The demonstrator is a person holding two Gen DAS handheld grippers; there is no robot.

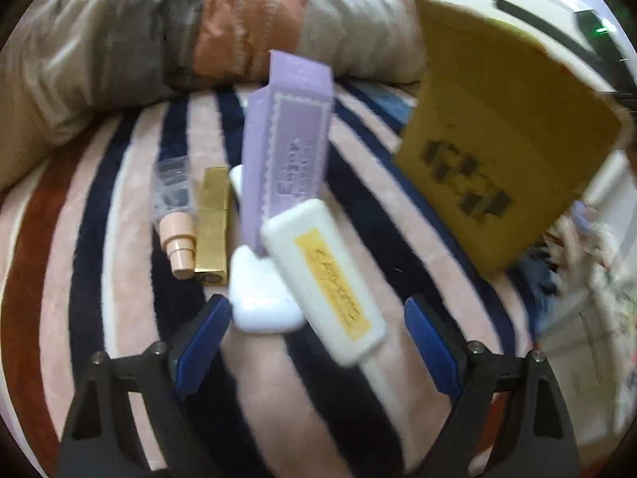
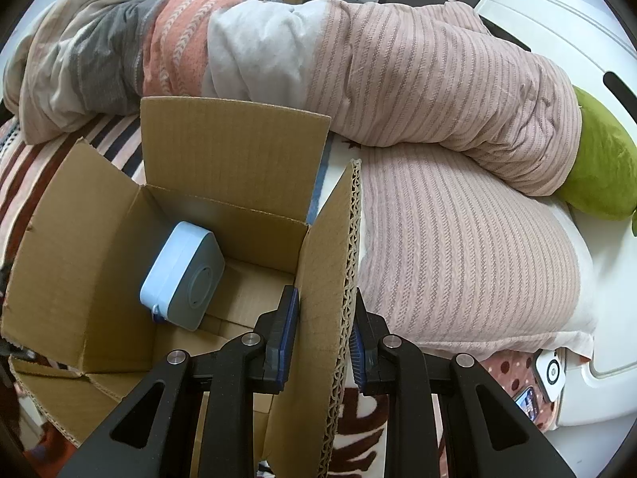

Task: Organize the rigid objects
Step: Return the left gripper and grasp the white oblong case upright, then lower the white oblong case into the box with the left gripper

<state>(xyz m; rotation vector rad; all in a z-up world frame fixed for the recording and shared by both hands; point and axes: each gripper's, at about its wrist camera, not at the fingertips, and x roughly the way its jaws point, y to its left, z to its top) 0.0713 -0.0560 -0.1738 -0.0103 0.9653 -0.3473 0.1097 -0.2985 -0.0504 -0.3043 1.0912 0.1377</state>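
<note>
Corrugated brown cardboard box [image 2: 119, 263], flaps up, set on the bed [image 1: 99, 199]; right gripper [image 2: 324, 342] clenched on its near right flap [image 2: 326, 279], blue fingers [image 2: 288, 326] pinching the fluted edge from both sides, probably to hold the flap back and keep the box from sliding on soft bedding while things go in. Inside the box, against its left wall: one pale blue rounded case [image 2: 181, 275], tipped on edge, circular recess facing out, small loop at its lower corner. Well left of the box in the left wrist view, a cluster on the striped blanket: lilac carton [image 1: 286, 139] tilted over the others, white slab with yellow label [image 1: 324, 279] lying partly across its lower end, white heart-shaped piece [image 1: 258, 302] touching that slab, gold bar-shaped case [image 1: 213, 231] and peach tube with clear cap [image 1: 177, 219] side by side just beyond. All hard-shelled, small, clean-edged; easy to pinch, though overlapped. Left gripper [image 1: 318, 342] released, fingers [image 1: 203, 338] spread wide and empty, poised just short of the white slab and heart piece, likely lining up the next pick. Rumpled quilt [image 2: 358, 79] piled behind the box. Bulk of sorting not yet done: one item boxed, five loose.
</note>
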